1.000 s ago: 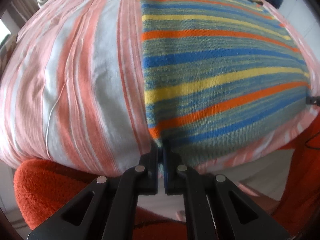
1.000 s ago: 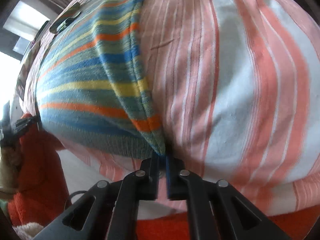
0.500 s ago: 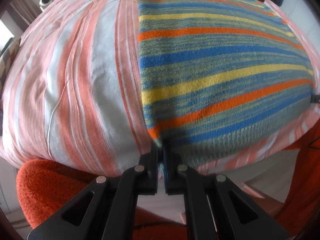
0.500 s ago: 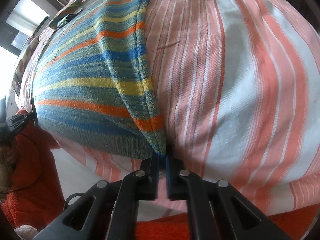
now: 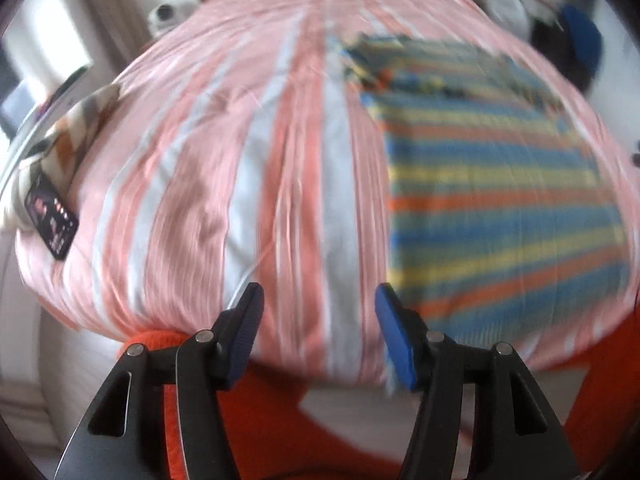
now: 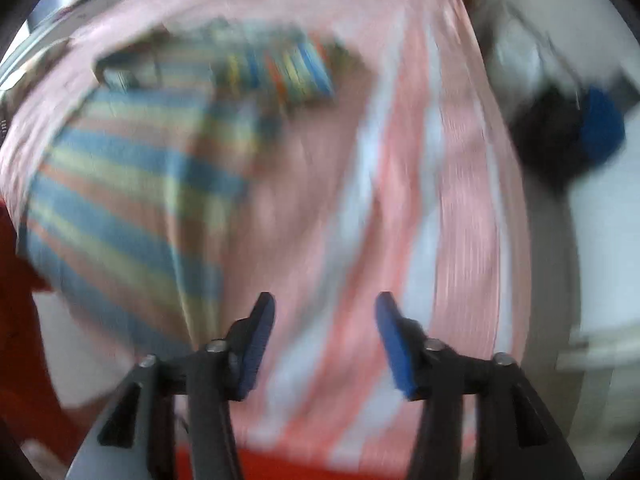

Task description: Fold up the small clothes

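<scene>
Both jaws opening, nothing between: left gripper (image 5: pixel 318 322), right gripper (image 6: pixel 325 326). Sweater (image 5: pixel 500 200) flat on bed (image 5: pixel 200 160). Next: regrab near corners evenly, fold slow, keep edges lined up.

Motion blur smears both views. In the right wrist view the striped garment (image 6: pixel 132 200) loses its edges, and the bunched part at its far end (image 6: pixel 280 68) cannot be read as sleeve or collar. A dark and blue object (image 6: pixel 576 136) beside the bed stays unidentifiable. In the left wrist view a small black item (image 5: pixel 50 216) carries markings too small to read, and the garment's right side runs out of clear sight.
</scene>
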The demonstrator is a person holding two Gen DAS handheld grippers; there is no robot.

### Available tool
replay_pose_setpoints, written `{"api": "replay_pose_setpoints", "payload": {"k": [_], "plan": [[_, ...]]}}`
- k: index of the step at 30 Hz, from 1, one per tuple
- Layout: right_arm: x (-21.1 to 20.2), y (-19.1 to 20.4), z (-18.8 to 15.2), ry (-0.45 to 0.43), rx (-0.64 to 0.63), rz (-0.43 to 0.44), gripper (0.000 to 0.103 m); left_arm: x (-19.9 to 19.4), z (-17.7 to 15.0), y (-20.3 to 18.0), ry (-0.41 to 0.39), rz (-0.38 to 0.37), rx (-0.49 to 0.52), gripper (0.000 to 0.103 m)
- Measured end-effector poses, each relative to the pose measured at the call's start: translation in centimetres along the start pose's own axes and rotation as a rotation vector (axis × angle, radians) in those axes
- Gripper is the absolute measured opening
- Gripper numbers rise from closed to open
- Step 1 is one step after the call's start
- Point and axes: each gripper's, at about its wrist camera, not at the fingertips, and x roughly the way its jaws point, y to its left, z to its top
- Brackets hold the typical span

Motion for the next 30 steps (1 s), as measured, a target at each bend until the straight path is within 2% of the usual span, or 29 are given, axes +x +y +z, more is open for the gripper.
{"api": "replay_pose_setpoints", "payload": {"k": [2,4,5,7,9,11,12,14,16,17,19,22,25,30], "plan": [[0.9,1.9,4.9,-0.081,-0.086,0.046,0.063,1.1,0.9,0.5,-0.002,-0.040,-0.077,0.060],[3.5,5.0,10.6,-0.125,-0.148,0.156,0.063,1.5,0.3,0.0,0.009,-0.061,-0.095,0.060],[4.6,5.7,12.1,-0.135,-0.162,0.178,0.063,1.4,0.1,-0.1,0.014,-0.056,-0.093,0.060],[8.3,8.5,16.2,-0.159,-0.188,0.189,0.063,1.6,-0.9,-0.1,0.028,-0.028,-0.082,0.060],[11.8,9.0,18.1,-0.142,-0.156,0.179,0.060,1.6,-1.9,0.7,0.056,0.004,-0.085,0.060],[14.1,8.0,18.9,-0.098,-0.077,0.203,0.004,1.6,-2.4,2.1,0.078,0.023,-0.106,0.060],[14.4,6.0,18.9,-0.104,0.015,0.206,0.004,1.6,-2.8,2.8,0.086,0.032,-0.120,0.060],[13.2,2.0,18.0,-0.152,0.137,0.220,0.004,2.0,-3.2,3.8,0.100,0.047,-0.145,0.060],[11.2,-3.5,16.4,-0.205,0.251,0.182,0.004,2.2,-3.2,4.2,0.109,0.057,-0.166,0.060],[10.0,-7.4,14.7,-0.227,0.313,0.120,0.004,2.4,-3.1,4.1,0.109,0.056,-0.173,0.060],[9.2,-12.5,12.8,-0.227,0.388,0.023,0.004,2.8,-2.3,3.5,0.101,0.046,-0.175,0.060],[9.0,-20.7,7.4,-0.170,0.540,-0.124,0.004,2.9,-0.7,1.3,0.087,0.015,-0.143,0.060],[10.4,-24.2,3.6,-0.119,0.642,-0.109,0.004,2.8,1.0,-1.2,0.084,0.000,-0.083,0.060],[12.4,-23.9,0.5,-0.082,0.671,-0.114,0.003,1.8,2.7,-3.0,0.064,0.038,0.014,0.060]]}}
